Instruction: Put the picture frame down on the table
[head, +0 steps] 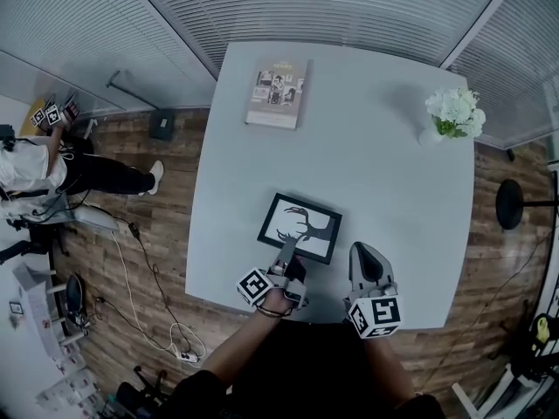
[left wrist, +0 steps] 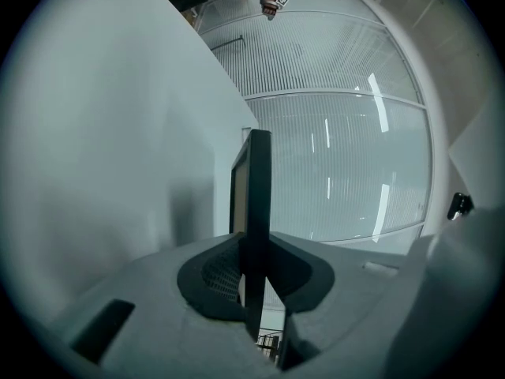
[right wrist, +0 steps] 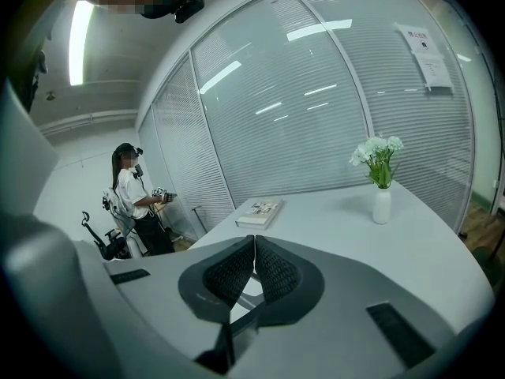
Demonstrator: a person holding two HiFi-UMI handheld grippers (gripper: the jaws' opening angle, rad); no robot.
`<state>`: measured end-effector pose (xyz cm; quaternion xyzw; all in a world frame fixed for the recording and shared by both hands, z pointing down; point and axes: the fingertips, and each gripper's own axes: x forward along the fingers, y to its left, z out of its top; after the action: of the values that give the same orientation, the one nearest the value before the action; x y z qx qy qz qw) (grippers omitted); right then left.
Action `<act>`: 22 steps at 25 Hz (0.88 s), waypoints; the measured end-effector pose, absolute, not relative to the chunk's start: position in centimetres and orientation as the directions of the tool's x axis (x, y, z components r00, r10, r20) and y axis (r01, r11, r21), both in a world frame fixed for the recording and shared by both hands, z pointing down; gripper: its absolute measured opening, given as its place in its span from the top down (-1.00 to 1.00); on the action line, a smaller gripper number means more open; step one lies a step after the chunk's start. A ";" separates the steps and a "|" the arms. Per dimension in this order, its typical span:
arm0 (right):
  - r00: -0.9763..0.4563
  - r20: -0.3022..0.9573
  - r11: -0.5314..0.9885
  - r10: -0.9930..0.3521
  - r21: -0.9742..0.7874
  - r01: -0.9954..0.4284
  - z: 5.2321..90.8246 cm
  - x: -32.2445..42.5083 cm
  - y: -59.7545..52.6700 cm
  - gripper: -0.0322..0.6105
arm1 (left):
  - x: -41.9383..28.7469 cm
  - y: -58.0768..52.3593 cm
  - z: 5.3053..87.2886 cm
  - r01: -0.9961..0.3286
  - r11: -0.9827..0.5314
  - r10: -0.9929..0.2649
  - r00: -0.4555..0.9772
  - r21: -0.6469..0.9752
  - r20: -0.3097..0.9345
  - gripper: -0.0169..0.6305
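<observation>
Firmly pinched by its near edge in the jaws of the left gripper [left wrist: 254, 273], the picture frame [head: 300, 228] hangs low over the near part of the table [head: 367, 147]. The thin edge grip likely lets it be laid flat without the jaws getting trapped beneath. Whether the frame already touches the table cannot be told. It lies almost parallel to the tabletop, its antlered silhouette facing up. Its long axis runs across the table from left to right, the right end angled slightly toward the person. Just beside it, the right gripper [head: 368, 262] hovers with jaws pressed together on nothing, apparently on standby. A book [head: 279, 92] and a vase of white flowers [head: 454, 113] sit well apart at the far side.
</observation>
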<state>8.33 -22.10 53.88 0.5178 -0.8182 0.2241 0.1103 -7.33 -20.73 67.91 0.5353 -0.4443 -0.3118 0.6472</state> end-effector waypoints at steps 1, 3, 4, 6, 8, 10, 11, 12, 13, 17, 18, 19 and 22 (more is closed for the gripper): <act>-0.439 0.414 0.363 -0.797 -0.253 -0.897 54.0 8.4 -22.2 0.86 | -7.3 -20.8 68.1 -0.071 0.237 -0.879 0.410 0.969 0.245 0.74; -0.439 0.417 0.361 -0.796 -0.256 -0.897 54.2 8.6 -22.2 0.86 | -7.4 -20.7 68.5 -0.070 0.249 -0.878 0.406 0.966 0.255 0.74; -0.439 0.418 0.360 -0.795 -0.257 -0.897 54.2 8.6 -22.1 0.86 | -7.5 -20.7 68.6 -0.072 0.252 -0.877 0.403 0.965 0.260 0.74; -0.438 0.420 0.357 -0.795 -0.260 -0.897 54.3 8.7 -22.1 0.86 | -7.6 -20.6 69.0 -0.074 0.261 -0.876 0.400 0.962 0.269 0.74; -0.438 0.420 0.355 -0.795 -0.263 -0.897 54.4 8.9 -22.1 0.86 | -7.6 -20.5 69.4 -0.071 0.276 -0.875 0.395 0.959 0.281 0.74; -0.437 0.423 0.352 -0.794 -0.266 -0.897 54.6 9.0 -22.1 0.86 | -7.5 -20.4 69.8 -0.071 0.284 -0.873 0.394 0.956 0.288 0.74; -0.436 0.424 0.351 -0.793 -0.268 -0.897 54.7 9.1 -22.1 0.86 | -7.5 -20.4 70.0 -0.070 0.288 -0.871 0.395 0.955 0.292 0.74; -0.436 0.426 0.349 -0.793 -0.269 -0.898 54.8 9.2 -22.1 0.86 | -7.4 -20.4 70.3 -0.068 0.294 -0.870 0.394 0.953 0.297 0.74; -0.434 0.426 0.347 -0.793 -0.270 -0.898 54.9 9.3 -22.2 0.86 | -7.4 -20.4 70.5 -0.066 0.301 -0.868 0.394 0.951 0.302 0.74; -0.428 0.430 0.338 -0.795 -0.272 -0.901 55.0 9.8 -22.2 0.86 | -7.0 -20.3 71.2 -0.059 0.327 -0.859 0.397 0.943 0.323 0.74; -0.427 0.432 0.336 -0.794 -0.272 -0.901 55.1 9.9 -22.2 0.86 | -6.9 -20.3 71.4 -0.055 0.334 -0.857 0.397 0.941 0.328 0.74; -0.426 0.433 0.334 -0.795 -0.273 -0.902 55.1 10.1 -22.2 0.86 | -6.8 -20.4 71.5 -0.053 0.338 -0.856 0.397 0.940 0.331 0.74; -0.421 0.434 0.325 -0.797 -0.279 -0.903 55.3 10.2 -22.3 0.86 | -6.9 -20.7 71.9 -0.054 0.331 -0.859 0.396 0.942 0.325 0.74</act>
<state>10.22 -22.35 55.35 0.5269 -0.8067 0.2443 0.1092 -6.85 -20.75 71.86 0.4951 -0.4611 -0.2987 0.6731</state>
